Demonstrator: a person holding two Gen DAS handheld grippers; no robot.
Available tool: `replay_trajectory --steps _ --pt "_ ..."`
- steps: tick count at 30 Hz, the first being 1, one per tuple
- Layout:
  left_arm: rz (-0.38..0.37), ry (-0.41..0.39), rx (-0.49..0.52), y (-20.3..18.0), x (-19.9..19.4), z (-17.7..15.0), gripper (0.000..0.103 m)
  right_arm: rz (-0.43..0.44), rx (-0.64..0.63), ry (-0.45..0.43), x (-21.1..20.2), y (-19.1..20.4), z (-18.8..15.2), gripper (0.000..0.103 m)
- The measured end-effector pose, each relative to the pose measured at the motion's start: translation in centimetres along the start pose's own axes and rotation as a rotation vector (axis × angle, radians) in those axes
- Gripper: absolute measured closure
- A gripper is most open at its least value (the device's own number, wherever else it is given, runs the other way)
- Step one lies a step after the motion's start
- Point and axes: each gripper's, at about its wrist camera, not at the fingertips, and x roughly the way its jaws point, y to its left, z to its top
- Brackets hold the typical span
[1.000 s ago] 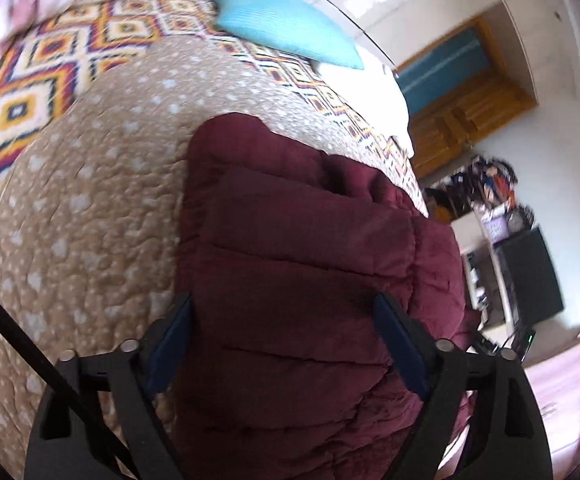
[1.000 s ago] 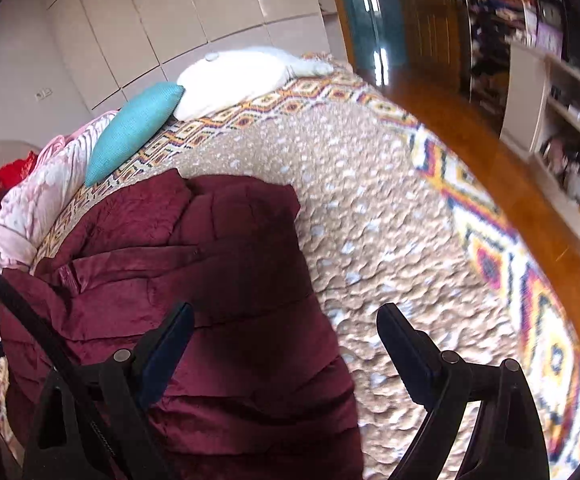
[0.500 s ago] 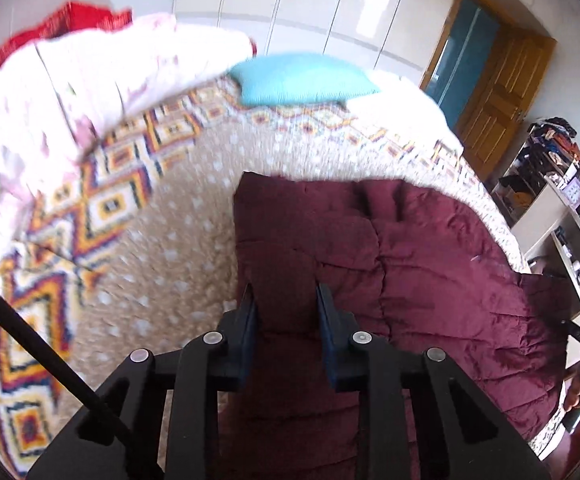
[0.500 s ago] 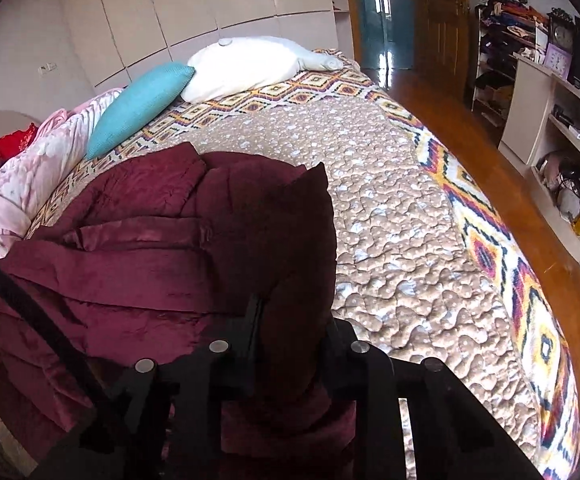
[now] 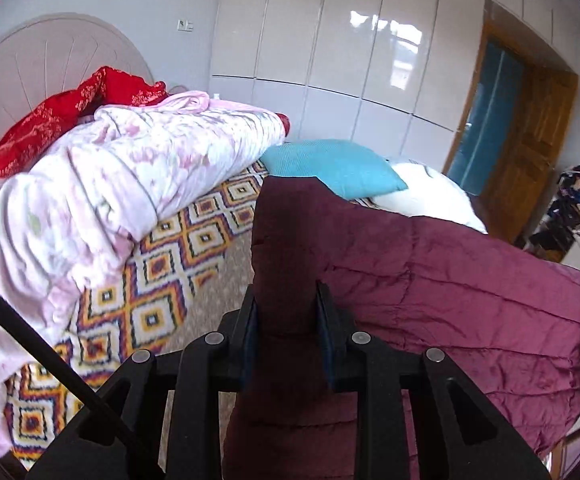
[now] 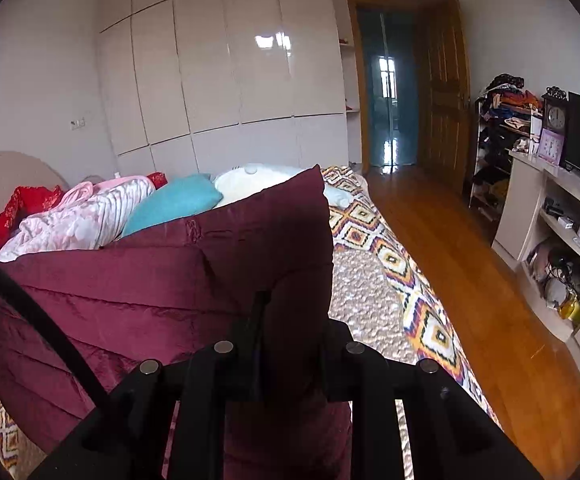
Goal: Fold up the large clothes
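Pinching maroon quilt point(image 5: 470, 280) corners: left gripper point(image 5: 285, 320), right gripper point(image 6: 290, 328).

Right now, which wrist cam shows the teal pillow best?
Left wrist. The teal pillow shows most of its top face and its right corner; only the lower edge is cut by the maroon quilted garment. In the right wrist view the pillow is smaller, half hidden behind that lifted garment.

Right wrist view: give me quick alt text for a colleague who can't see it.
The right gripper is shut on a raised corner of the maroon quilted garment, lifted above the patterned bed cover. Behind are a teal pillow, white wardrobe doors and wooden floor.
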Motion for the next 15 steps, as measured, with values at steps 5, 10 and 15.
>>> replay_trajectory --steps 5,10,15 --pt "0.084 0.029 0.052 -3.5 7.8 2.2 0.078 -0.036 0.066 0.065 8.5 0.1 1.5 0.081" --pt "0.175 0.118 0.079 -4.4 18.1 -0.9 0.077 -0.053 0.113 0.183 18.3 -0.3 -1.4 0.081" --pt "0.235 0.247 0.066 -2.1 26.9 -6.4 0.072 -0.094 0.129 0.287 26.3 -1.6 -6.0 0.080"
